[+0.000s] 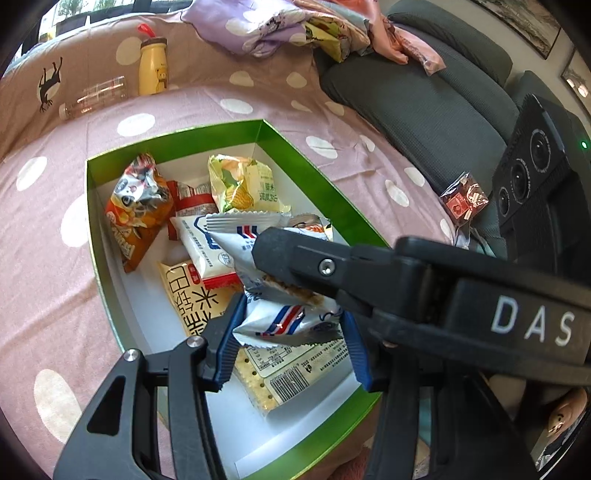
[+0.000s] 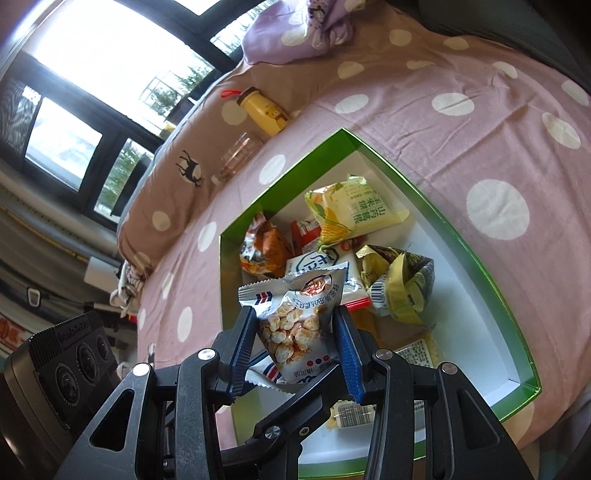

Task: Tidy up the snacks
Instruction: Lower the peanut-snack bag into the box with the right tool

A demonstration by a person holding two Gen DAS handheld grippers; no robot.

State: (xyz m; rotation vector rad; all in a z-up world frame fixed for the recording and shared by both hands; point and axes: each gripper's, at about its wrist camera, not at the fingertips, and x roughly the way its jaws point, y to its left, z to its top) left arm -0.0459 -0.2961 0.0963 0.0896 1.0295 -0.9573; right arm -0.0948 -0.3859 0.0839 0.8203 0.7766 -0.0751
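Note:
A green box point(image 1: 303, 155) point(image 2: 461, 229) with a white inside lies on the pink dotted sheet and holds several snack packets. My left gripper point(image 1: 291, 350) hangs over its near end, shut on a white packet with red and blue stripes point(image 1: 280, 321). My right gripper point(image 2: 295, 349) is shut on a striped packet of corn puffs point(image 2: 295, 325) just above the box. One of its black fingers point(image 1: 295, 258) crosses the left wrist view from the right. In the box lie an orange packet point(image 1: 136, 210) point(image 2: 262, 247), a yellow corn packet point(image 1: 240, 184) point(image 2: 354, 210) and a cracker packet point(image 1: 295, 373).
A yellow bottle point(image 1: 152, 66) point(image 2: 264, 110) and a clear bottle point(image 1: 96, 98) lie on the brown pillow behind the box. A purple cloth point(image 1: 251, 26) and a grey cushion point(image 1: 417, 92) sit further back. A small red packet point(image 1: 465, 199) lies right of the box.

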